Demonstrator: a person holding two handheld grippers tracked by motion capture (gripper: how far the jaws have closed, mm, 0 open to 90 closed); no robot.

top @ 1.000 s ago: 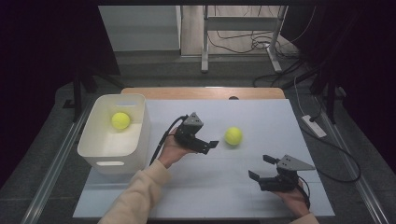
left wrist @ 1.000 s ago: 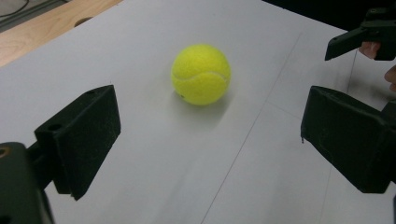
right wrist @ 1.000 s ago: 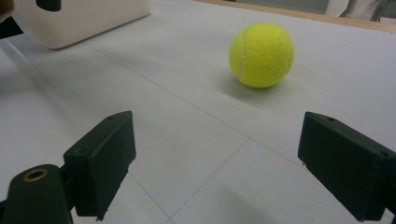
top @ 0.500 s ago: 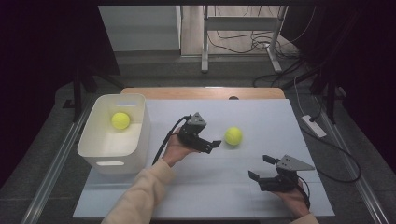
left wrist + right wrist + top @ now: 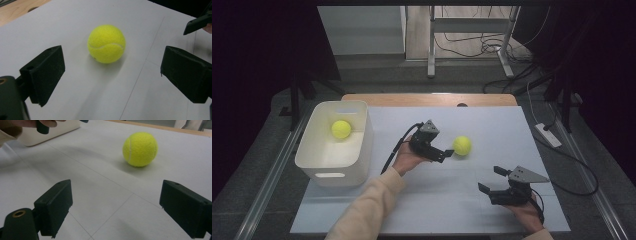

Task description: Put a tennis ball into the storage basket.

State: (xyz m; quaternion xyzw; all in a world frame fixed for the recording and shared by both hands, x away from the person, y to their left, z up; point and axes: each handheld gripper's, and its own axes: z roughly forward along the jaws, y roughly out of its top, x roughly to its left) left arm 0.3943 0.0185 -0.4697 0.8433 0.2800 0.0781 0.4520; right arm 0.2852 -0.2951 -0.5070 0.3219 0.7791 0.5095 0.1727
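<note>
A yellow tennis ball point(image 5: 462, 145) lies on the white table sheet near the middle. My left gripper point(image 5: 446, 152) is just left of it, jaws open and pointing at it. In the left gripper view the ball point(image 5: 106, 43) sits a short way beyond the open left gripper point(image 5: 113, 75), with nothing between the jaws. My right gripper point(image 5: 490, 179) rests low at the front right, open and empty. Its own view has the ball point(image 5: 140, 149) farther off, past the right gripper point(image 5: 115, 207). A second yellow ball point(image 5: 341, 129) lies inside the white tub point(image 5: 367, 135).
The white tub stands at the left of the sheet point(image 5: 492, 125), its corner point(image 5: 50, 132) in the right gripper view. A wooden table edge point(image 5: 427, 99) runs along the back. Cables and a power strip point(image 5: 548, 134) lie off the right side.
My left gripper has moved to the right and slightly down, closer to the loose ball. The right gripper and both balls have stayed where they were.
</note>
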